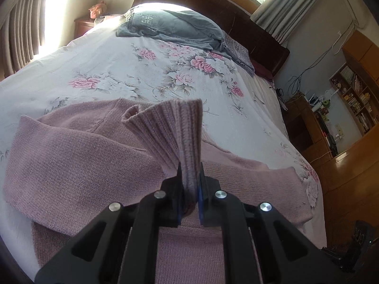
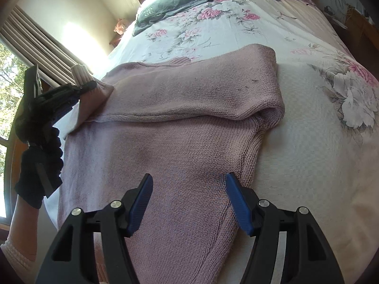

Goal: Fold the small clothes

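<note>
Clamping the sleeve cuff (image 1: 175, 127), the left gripper (image 1: 190, 177) could drag the sweater (image 2: 180, 142) askew; the right gripper (image 2: 189, 189) hovers unclenched.

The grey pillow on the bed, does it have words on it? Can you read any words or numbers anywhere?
Grey pillow: a square white emblem with a line of small letters above it, too blurred to read.
Bookshelf: book spines too small to read.
Pink sweater, flowered bedsheet, left hand-held gripper and right hand-held gripper: no writing visible.
</note>
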`<state>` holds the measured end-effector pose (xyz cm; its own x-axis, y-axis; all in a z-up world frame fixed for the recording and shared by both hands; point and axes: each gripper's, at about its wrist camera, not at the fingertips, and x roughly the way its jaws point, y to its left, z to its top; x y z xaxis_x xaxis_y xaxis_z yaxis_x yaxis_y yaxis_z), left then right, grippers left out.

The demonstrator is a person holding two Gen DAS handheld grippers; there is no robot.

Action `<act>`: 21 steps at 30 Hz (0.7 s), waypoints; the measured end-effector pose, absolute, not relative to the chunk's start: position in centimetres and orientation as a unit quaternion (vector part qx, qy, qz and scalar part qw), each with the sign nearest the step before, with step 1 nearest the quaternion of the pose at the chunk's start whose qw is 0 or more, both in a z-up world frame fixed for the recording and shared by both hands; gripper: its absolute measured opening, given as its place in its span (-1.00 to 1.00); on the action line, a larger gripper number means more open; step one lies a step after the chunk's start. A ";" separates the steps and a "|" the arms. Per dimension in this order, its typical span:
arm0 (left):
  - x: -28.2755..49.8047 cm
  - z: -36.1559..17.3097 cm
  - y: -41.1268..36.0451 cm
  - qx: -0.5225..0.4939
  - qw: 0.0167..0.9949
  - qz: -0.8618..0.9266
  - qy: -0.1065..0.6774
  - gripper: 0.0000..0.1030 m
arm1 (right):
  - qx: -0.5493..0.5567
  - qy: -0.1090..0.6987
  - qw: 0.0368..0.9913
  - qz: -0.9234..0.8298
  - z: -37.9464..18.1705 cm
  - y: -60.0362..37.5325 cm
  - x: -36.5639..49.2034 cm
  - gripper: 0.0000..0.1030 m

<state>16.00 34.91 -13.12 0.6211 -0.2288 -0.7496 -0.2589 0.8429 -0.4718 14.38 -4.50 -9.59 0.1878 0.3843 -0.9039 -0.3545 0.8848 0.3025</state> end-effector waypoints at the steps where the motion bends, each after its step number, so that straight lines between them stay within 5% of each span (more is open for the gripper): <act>1: 16.1 -13.5 34.7 -0.281 0.853 0.005 0.440 -0.70 | 0.013 0.590 0.770 0.240 -9.6 -4.6 14.4 0.26; 7: 15.7 -13.1 30.0 -0.218 0.847 -0.102 0.474 -0.01 | 0.016 0.592 0.770 0.238 -9.5 -4.6 14.4 0.26; 12: 12.6 -12.7 30.5 -0.227 0.839 -0.153 0.470 0.03 | 0.010 0.591 0.773 0.232 -9.1 -4.0 14.5 0.26; 21: 7.5 -13.0 42.4 -0.257 0.854 0.024 0.452 0.12 | 0.028 0.591 0.751 0.293 -7.7 1.9 17.3 0.26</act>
